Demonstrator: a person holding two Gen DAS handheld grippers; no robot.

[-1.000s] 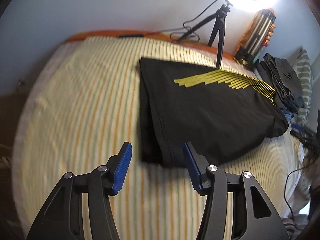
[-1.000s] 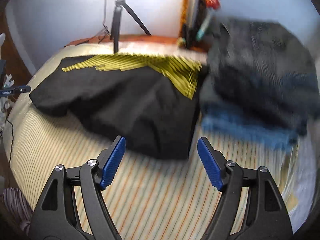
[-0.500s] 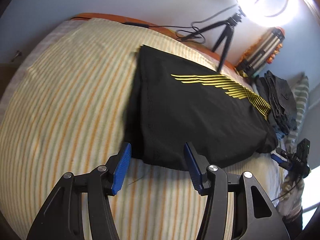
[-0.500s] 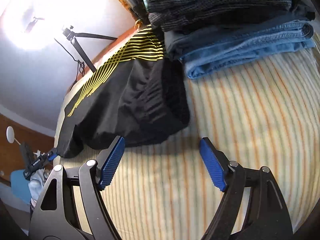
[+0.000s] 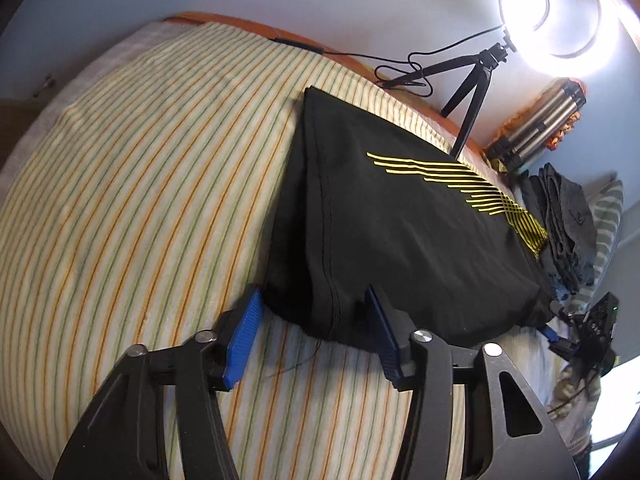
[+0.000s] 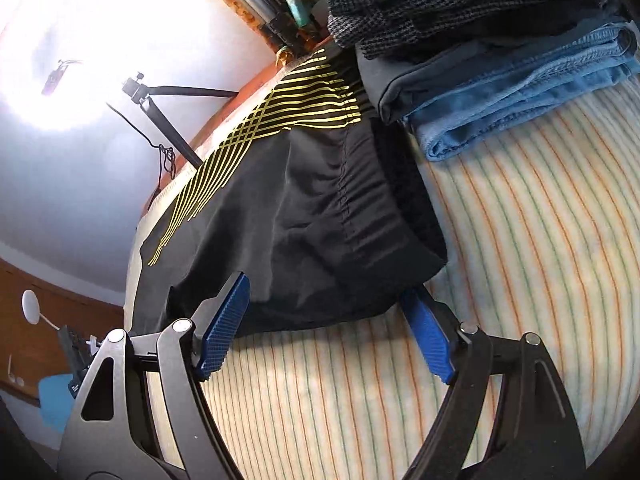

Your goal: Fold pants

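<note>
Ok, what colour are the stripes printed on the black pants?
Yellow, thin lines fanning across the black pants; the right wrist view shows them best.

Your round white ring light blew out the far wall with glare; fisheye distortion bent the striped yellow bedsheet, corners dark.

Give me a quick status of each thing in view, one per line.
Black pants: folded, lying on the bed.
Left gripper: open, straddling the pants' near edge.
Right gripper: open, at the pants' near edge.
Ring light: on.
Stack of clothes: folded.
</note>
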